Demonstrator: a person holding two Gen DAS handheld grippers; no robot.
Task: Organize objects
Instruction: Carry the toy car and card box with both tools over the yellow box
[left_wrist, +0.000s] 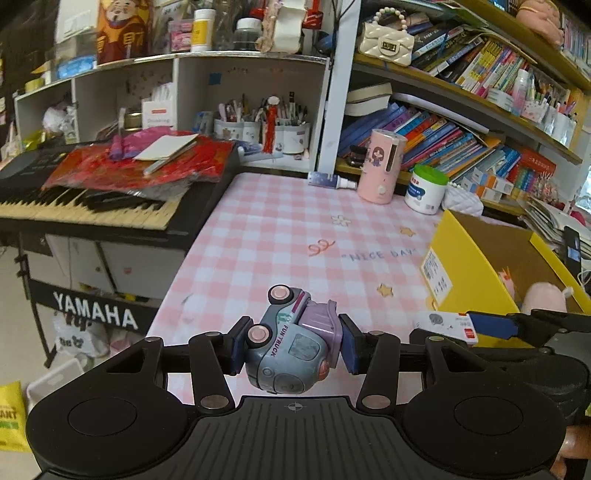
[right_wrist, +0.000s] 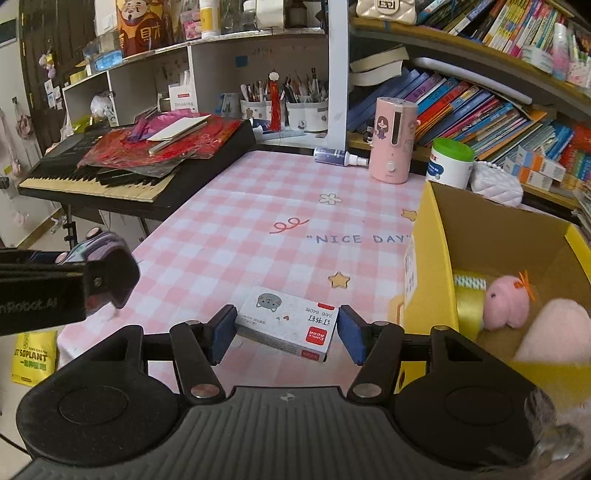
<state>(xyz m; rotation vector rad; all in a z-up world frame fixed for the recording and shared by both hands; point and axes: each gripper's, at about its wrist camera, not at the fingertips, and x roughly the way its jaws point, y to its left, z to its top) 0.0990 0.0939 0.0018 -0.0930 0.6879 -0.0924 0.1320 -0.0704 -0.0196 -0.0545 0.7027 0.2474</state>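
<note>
My left gripper is shut on a grey and purple toy truck, held on its side above the pink checked tablecloth. The truck also shows at the left of the right wrist view. My right gripper is open around a white staple box with a cat picture, which lies on the tablecloth; both pads stand beside its ends, a small gap showing. The box also shows in the left wrist view. A yellow cardboard box at the right holds pink plush toys and yellow ribbon.
A black keyboard piled with red papers stands left of the table. At the table's back are a pink humidifier, a green-lidded white jar, a spray bottle and a white quilted bag. Bookshelves fill the back right.
</note>
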